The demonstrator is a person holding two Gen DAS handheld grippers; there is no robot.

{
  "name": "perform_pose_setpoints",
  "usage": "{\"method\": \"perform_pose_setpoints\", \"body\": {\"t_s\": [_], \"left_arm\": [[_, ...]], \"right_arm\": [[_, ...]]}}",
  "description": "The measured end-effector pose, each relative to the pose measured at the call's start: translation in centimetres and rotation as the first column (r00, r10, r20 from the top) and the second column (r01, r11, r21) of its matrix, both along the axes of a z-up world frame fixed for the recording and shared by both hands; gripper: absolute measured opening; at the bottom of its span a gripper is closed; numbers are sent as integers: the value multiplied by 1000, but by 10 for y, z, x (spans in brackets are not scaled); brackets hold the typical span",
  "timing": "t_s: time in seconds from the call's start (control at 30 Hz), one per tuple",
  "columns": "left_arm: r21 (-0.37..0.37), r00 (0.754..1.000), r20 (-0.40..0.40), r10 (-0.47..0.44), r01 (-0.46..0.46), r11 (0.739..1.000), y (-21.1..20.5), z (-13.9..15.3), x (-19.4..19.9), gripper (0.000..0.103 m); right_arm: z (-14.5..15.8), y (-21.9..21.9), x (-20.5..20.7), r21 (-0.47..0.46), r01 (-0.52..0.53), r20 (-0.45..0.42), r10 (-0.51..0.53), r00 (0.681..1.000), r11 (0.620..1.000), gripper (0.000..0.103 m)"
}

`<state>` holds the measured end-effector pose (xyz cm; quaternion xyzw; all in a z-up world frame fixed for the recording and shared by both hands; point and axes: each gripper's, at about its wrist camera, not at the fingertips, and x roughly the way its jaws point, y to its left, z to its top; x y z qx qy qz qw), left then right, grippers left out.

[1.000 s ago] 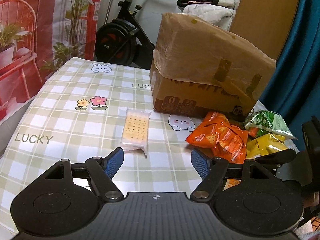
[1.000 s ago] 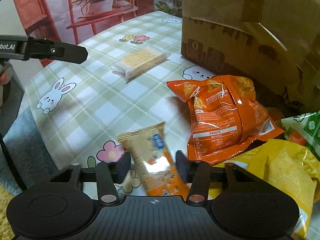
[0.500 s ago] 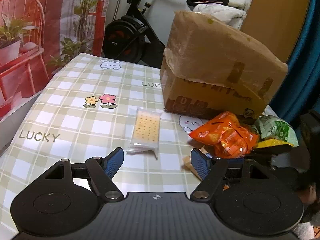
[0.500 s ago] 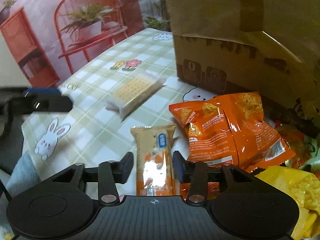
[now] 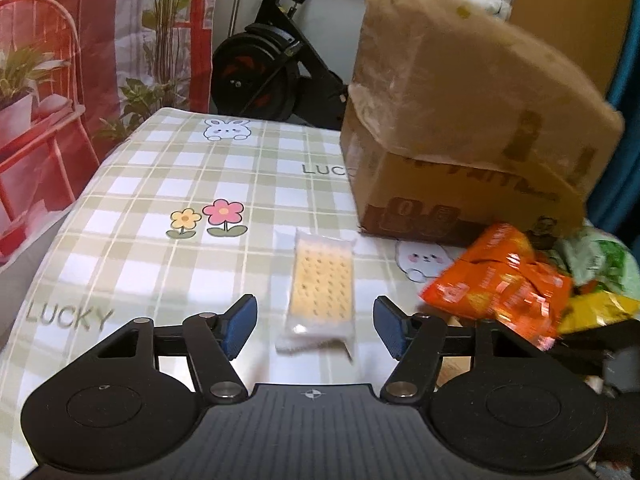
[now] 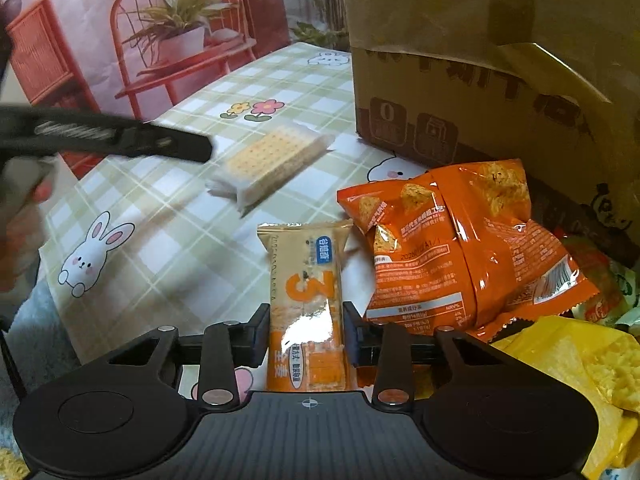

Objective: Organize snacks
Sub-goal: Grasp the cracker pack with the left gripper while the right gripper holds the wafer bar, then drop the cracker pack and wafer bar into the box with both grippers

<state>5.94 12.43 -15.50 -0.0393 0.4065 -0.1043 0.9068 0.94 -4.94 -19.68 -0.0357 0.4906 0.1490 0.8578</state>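
A clear pack of square crackers point(image 5: 322, 280) point(image 6: 272, 156) lies flat on the checked tablecloth point(image 5: 160, 220). My left gripper point(image 5: 315, 330) hovers over its near end with the blue pads either side; the jaws are closing and do not touch the pack. A tan and orange biscuit packet point(image 6: 306, 280) sits between the pads of my right gripper point(image 6: 306, 336), whose jaws are closing and press on its sides. One finger of the left gripper point(image 6: 160, 144) shows at the left of the right wrist view.
A large cardboard box point(image 5: 460, 120) point(image 6: 480, 80) stands at the back right. In front of it lies a pile: an orange chips bag point(image 5: 500, 292) point(image 6: 460, 248), a yellow bag point(image 6: 580, 368) and a green bag point(image 5: 604, 260). An exercise bike point(image 5: 272, 68) stands beyond the table.
My left gripper has come forward and down over the cracker pack, and its jaws have narrowed. The right gripper's jaws have drawn in onto the biscuit packet, which now points straight ahead.
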Motion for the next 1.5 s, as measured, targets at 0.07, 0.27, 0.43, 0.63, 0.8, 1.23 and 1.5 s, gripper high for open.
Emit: {"method": "perform_pose_setpoints", "body": {"t_s": [0.07,0.27,0.43,0.63,0.8,1.23,1.5], "left_arm": [[5,1000,-19,-5,5,1000,-5,-8,14,66],[57,999,-46,-30,33,998,-24,-28,38,66],[68,998,-63,-24,28,997,-27,-37,42,50],[73,998,-55,-19,23,997,-15,-31,17,49],[46,999,-16,32,-31,998,5,-7,-13,49],[-24,987,129,96,-94,995,14,65,-53,49],[-41,965,256,60,-51,998,-14,120,-39,49]], "right_arm": [[0,-1,0,5,4,2,-4,1000,1000,33],[-1,-1,0,7,16,9,-16,1000,1000,33],[-1,-2,0,18,21,13,-21,1000,1000,33],[-1,-4,-2,36,30,15,-31,999,999,33],[3,-7,-6,96,39,27,-42,999,995,33],[50,-4,-9,189,-34,200,-5,980,981,33],[118,-33,-1,216,-34,386,-53,921,976,33]]}}
